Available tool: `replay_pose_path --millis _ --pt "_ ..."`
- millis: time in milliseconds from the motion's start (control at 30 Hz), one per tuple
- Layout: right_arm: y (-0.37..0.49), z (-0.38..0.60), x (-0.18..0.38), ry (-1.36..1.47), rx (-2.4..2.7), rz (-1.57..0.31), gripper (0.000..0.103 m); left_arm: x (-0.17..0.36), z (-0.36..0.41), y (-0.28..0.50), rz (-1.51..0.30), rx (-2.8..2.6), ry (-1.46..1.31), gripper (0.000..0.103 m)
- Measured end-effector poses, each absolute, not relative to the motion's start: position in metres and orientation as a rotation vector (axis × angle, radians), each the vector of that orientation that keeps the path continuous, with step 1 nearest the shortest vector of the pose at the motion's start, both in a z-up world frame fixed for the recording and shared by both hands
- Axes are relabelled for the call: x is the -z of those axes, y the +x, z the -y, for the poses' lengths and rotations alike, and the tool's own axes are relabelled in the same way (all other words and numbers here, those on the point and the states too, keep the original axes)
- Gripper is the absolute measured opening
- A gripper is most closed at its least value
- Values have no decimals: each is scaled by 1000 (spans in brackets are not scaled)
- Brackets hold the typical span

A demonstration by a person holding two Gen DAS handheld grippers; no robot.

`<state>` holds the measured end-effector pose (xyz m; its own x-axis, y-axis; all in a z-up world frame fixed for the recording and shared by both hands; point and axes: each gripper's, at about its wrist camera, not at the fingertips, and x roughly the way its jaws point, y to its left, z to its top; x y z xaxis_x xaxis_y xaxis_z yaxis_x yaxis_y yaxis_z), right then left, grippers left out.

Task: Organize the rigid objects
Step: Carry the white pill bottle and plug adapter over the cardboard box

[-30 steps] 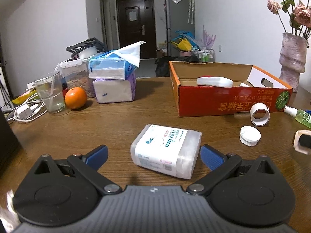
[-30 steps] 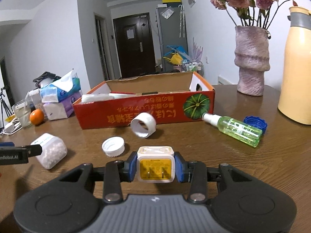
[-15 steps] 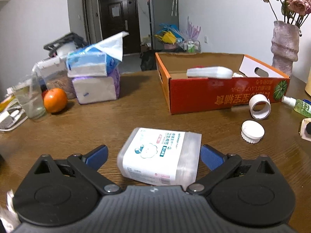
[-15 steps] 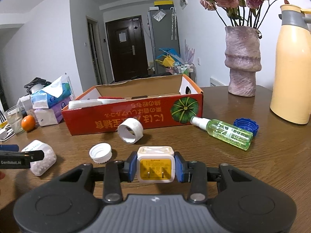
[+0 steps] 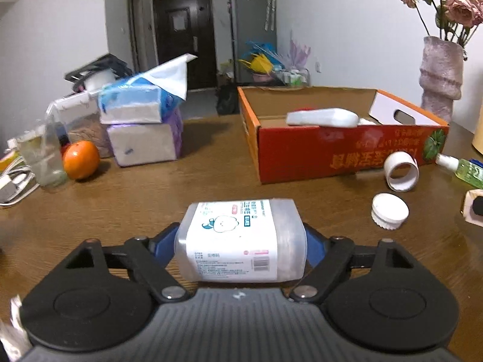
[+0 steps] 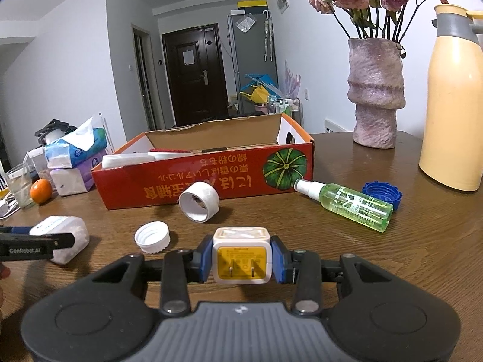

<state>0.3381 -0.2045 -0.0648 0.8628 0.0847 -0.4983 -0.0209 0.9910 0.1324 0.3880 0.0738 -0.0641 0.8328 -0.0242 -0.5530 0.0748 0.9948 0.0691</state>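
My left gripper (image 5: 240,241) is shut on a clear plastic box with a white label (image 5: 238,239), its blue pads pressed to both ends; the box also shows in the right wrist view (image 6: 62,235). My right gripper (image 6: 241,256) is shut on a white and yellow plug adapter (image 6: 241,255), just above the wooden table. The open red cardboard box (image 5: 341,154) stands ahead with a white object (image 5: 321,117) inside; it also shows in the right wrist view (image 6: 211,178).
On the table lie a white tape roll (image 6: 199,200), a white cap (image 6: 152,236), a green spray bottle (image 6: 353,205) and a blue cap (image 6: 383,194). A vase (image 6: 375,90) and yellow jug (image 6: 452,102) stand right. Tissue packs (image 5: 142,120), an orange (image 5: 81,160) and a glass (image 5: 42,157) stand left.
My left gripper has moved forward around the clear plastic box and shut on it. My right gripper keeps its hold on the plug adapter and has shifted slightly.
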Motion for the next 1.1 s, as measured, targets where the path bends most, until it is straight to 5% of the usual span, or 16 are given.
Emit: replay_pose_path --millis 1100 --pt "326 214 39 197 -128 -414 38 -2 -21 346 -370 66 -11 83"
